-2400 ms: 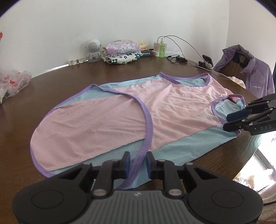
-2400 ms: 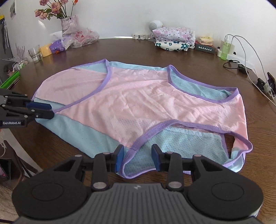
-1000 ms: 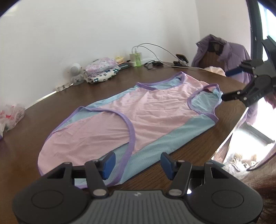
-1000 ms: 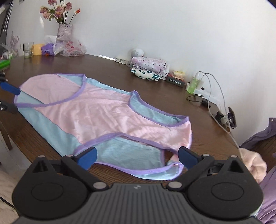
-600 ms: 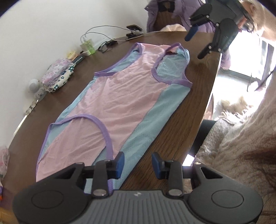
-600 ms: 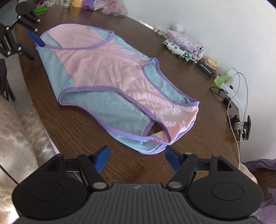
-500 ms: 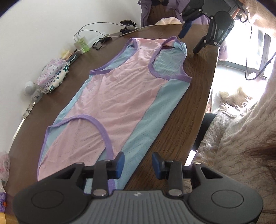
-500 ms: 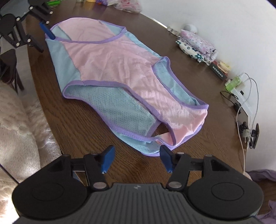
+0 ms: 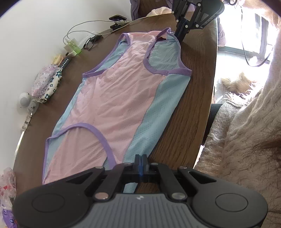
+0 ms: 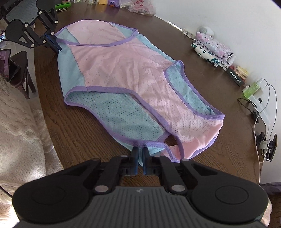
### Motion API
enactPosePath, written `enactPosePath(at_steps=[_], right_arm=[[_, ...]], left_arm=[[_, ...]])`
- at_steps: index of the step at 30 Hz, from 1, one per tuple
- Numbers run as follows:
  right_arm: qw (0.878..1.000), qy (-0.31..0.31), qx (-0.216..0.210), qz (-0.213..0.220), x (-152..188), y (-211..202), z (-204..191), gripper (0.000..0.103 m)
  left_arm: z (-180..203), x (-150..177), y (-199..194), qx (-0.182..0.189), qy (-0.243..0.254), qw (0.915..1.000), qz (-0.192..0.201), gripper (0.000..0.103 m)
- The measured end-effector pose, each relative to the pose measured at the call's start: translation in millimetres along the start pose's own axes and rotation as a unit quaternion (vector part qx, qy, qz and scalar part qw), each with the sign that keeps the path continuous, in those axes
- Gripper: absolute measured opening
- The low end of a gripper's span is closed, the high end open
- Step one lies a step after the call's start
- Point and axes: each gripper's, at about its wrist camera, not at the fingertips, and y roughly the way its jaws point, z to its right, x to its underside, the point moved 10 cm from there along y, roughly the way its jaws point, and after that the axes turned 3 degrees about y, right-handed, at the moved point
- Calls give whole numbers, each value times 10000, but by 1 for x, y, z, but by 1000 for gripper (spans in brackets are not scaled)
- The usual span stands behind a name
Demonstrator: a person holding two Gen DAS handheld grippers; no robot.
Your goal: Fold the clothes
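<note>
lying flat and lengthwise along the near edge of the brown wooden surface (image 9: 193, 98), the pink and blue sleeveless top (image 10: 123, 70) has purple binding round its armholes, neck and hem. its blue side panel runs close to the surface's edge, and a strip of bare wood shows between them. the left hand-held gripper (image 9: 140, 160) is clenched on the blue corner at the hem end, pads pressed together over the cloth. the right hand-held gripper (image 10: 139, 155) grips the purple-bound blue edge at the shoulder end, fingers pinched with fabric between them. each hand-held gripper shows in the other's view at the far end of the garment.

beyond the top, the wood is bare up to the things along the wall: a folded stack of flowered clothes (image 10: 212, 50), a small round white device (image 9: 25, 100), a green bottle (image 10: 250, 89) by a white power strip (image 10: 261, 107) with cables. a plastic bag (image 10: 142, 7) sits at the hem end. a person's cream knitted sleeve (image 9: 245, 133) fills the near side.
</note>
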Motion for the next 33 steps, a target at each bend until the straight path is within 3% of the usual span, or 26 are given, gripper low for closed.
enactPosePath(at_steps=[7, 14, 20, 25, 27, 33], right_arm=[[9998, -39, 26, 205, -17, -16, 18, 1], [9996, -261, 101, 98, -57, -2, 63, 1], [9995, -193, -52, -240, -59, 42, 76, 2], [9994, 135, -113, -305, -50, 53, 79, 7], [9989, 439, -67, -155, -49, 45, 88, 12], [9885, 1291, -171, 774, -64, 7, 91, 19]], left_arm=[[-43, -16, -13, -652, -313, 9972, 199, 0], [-115, -33, 28, -1217, -56, 9925, 57, 0], [-124, -26, 73, -820, -138, 9965, -111, 1], [-137, -11, 57, -732, -949, 9928, 72, 19], [-143, -5, 49, -705, -1290, 9890, 154, 29], [-141, 18, 13, -473, -2382, 9688, 491, 30]])
